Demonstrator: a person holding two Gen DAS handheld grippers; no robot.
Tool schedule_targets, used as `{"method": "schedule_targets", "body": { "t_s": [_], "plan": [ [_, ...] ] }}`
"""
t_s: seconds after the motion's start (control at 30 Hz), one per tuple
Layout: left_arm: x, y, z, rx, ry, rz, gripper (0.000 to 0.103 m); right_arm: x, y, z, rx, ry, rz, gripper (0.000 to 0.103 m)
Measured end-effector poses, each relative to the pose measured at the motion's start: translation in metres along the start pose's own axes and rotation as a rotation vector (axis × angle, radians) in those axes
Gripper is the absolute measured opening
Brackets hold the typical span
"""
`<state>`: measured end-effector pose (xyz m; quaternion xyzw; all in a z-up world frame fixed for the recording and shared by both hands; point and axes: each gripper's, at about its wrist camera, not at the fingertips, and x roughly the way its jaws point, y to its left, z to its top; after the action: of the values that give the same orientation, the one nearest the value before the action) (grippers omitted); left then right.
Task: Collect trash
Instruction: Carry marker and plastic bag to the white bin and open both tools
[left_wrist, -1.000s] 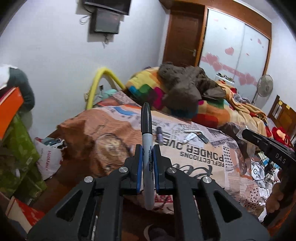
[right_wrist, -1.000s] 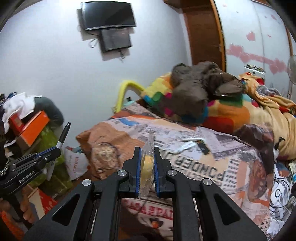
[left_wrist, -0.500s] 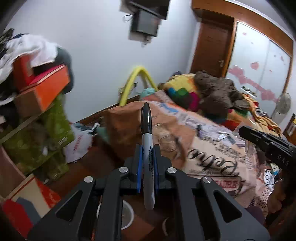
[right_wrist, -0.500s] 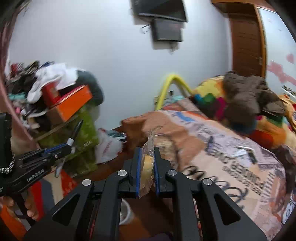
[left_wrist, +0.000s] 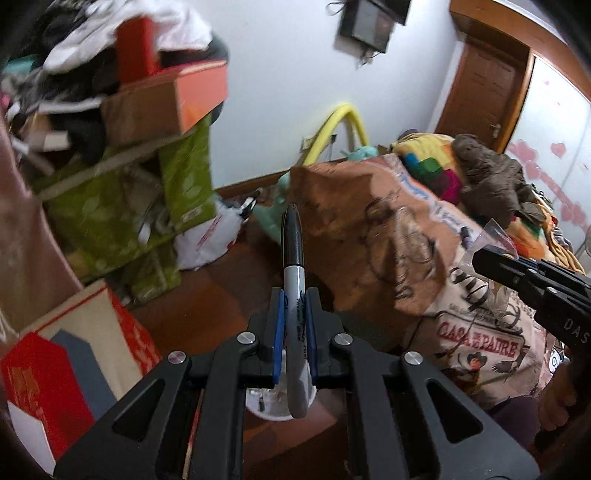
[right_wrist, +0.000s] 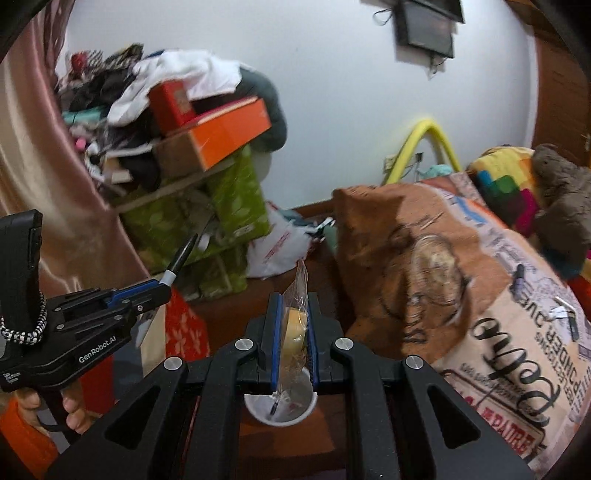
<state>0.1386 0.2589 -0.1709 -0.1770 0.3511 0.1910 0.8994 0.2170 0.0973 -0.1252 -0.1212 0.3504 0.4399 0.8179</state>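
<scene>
Both claws loaded above a white cup on the floor.

Left claw (left_wrist: 294, 325) clamps a black-capped marker (left_wrist: 294, 295) upright; right claw (right_wrist: 294, 332) pinches a clear plastic wrapper (right_wrist: 295, 321) with something yellow inside. Directly below both sits the white cup (right_wrist: 280, 408). Beyond: a red box (left_wrist: 55, 373), green boxes (right_wrist: 221, 210) under an orange box (right_wrist: 225, 133), and the bed (right_wrist: 498, 295).

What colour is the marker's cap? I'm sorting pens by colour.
Black, above a grey barrel; the marker shows best in the left wrist view.
</scene>
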Motion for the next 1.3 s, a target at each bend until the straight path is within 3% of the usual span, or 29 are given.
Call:
{"method": "schedule_targets", "body": {
  "t_s": [0.43,0.93,1.0,1.13,1.3],
  "plan": [
    [0.068,0.048,-0.05,-0.099,0.174,0.012,0.01,0.084,0.016,-0.028,-0.001,0.202,0.05,0.011],
    [0.149,0.065,-0.097,-0.183,0.368,-0.009,0.01,0.183,0.011,-0.059,0.055,0.467,0.126,0.012],
    [0.155,0.067,-0.099,-0.194,0.381,-0.008,0.01,0.188,0.011,-0.059,0.053,0.483,0.145,0.014],
    [0.166,0.068,-0.101,-0.204,0.399,-0.01,0.01,0.196,0.011,-0.061,0.041,0.512,0.148,0.035],
    [0.178,0.062,-0.101,-0.192,0.419,-0.018,0.01,0.195,0.001,-0.061,0.042,0.505,0.118,0.035]
  ]
}}
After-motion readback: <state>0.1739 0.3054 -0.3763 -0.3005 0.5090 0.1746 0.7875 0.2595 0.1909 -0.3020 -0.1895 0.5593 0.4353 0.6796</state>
